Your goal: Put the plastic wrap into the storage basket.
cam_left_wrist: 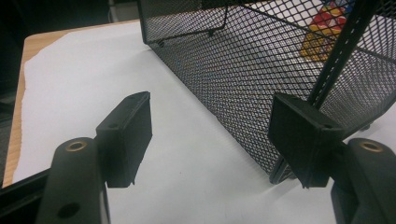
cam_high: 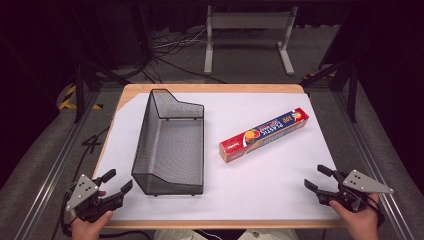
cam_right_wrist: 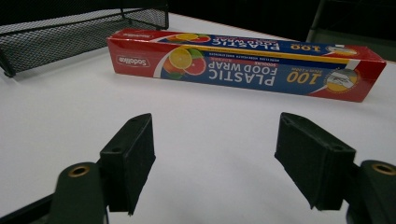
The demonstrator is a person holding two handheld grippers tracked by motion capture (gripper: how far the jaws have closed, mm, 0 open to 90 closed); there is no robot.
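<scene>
- Left gripper (cam_high: 116,182): jaws wide apart, empty, just beside the black mesh basket (cam_high: 170,145).
- Right gripper (cam_high: 316,178): jaws wide apart, empty, facing the plastic food wrap box (cam_high: 264,134).

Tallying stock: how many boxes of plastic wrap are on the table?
1. The box lies flat on the white sheet, right of the mesh basket, which looks empty.

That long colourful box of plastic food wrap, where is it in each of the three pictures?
High view: the plastic wrap box lies slantwise right of centre on the white sheet, right of the mesh basket.
Left gripper view: a colourful patch of it shows through the basket's mesh, top right.
Right gripper view: it stretches across the upper half, beyond the open tongs.
Shared landmark: the mesh basket.
</scene>
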